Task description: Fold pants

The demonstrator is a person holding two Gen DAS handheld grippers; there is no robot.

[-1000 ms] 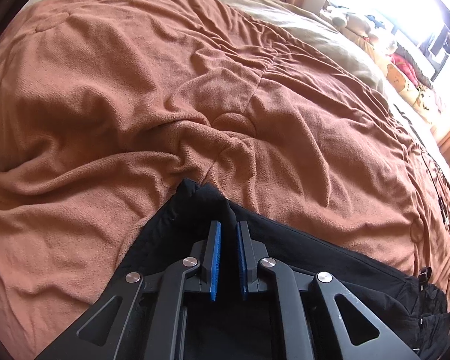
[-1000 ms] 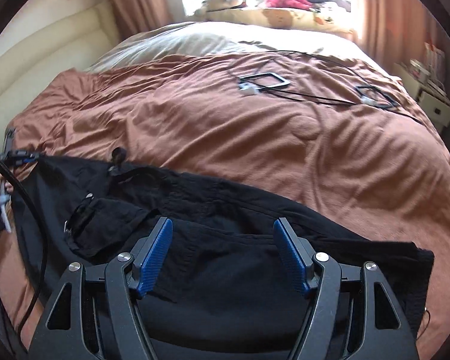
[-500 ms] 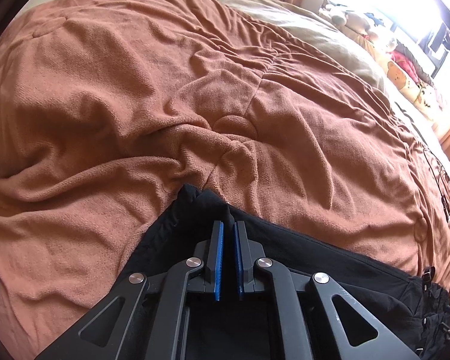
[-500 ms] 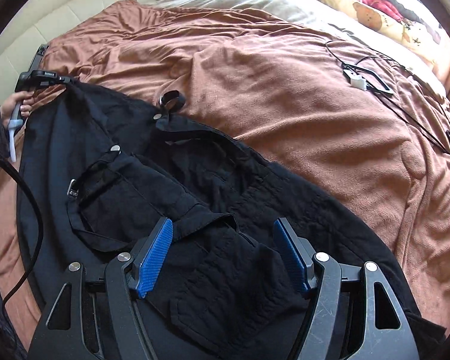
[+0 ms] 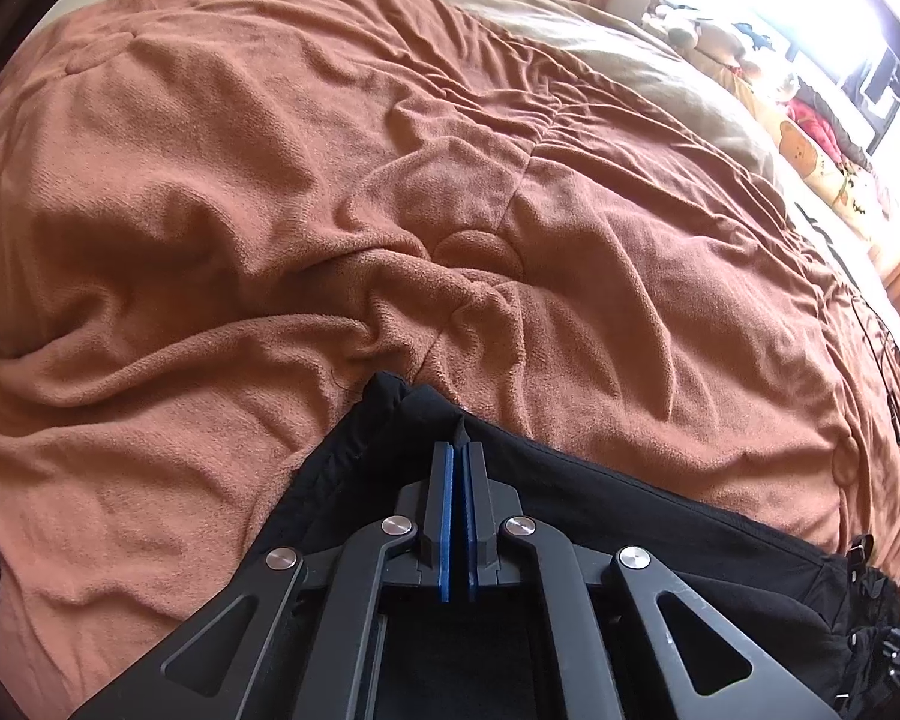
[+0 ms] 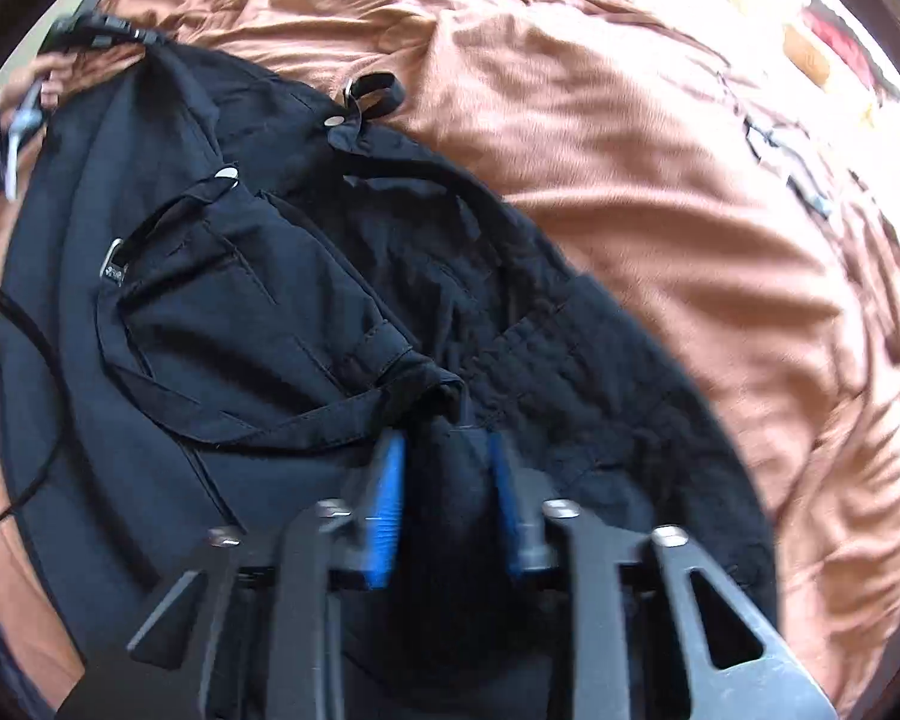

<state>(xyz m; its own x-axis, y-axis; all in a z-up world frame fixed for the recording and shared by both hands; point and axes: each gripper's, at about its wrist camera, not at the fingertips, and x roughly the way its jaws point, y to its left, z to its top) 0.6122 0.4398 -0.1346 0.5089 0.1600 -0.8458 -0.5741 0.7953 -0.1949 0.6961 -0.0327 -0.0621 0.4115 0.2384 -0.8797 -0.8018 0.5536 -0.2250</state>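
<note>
Black pants (image 6: 240,300) lie spread across a brown blanket (image 6: 660,210), pockets and snap buttons facing up. My right gripper (image 6: 444,450) is closing its jaws, and a bunched fold of the pants fills the gap between the blue pads. In the left wrist view, my left gripper (image 5: 457,450) is shut on a corner of the pants (image 5: 630,510), with a tuft of fabric poking out past the tips. That left gripper (image 6: 90,36) also shows at the top left of the right wrist view, held by a hand (image 6: 42,84).
The rumpled brown blanket (image 5: 330,180) covers most of the bed. A beige sheet (image 5: 630,60) and stuffed toys (image 5: 810,144) lie near the bright window. Cables and small devices (image 6: 798,168) rest on the blanket at the right. A black cord (image 6: 30,324) runs along the left.
My left gripper's pads closed fully on the pants corner. My right gripper swung down and over the pants, rolled, and its jaws narrowed from wide open onto a fold of fabric.
</note>
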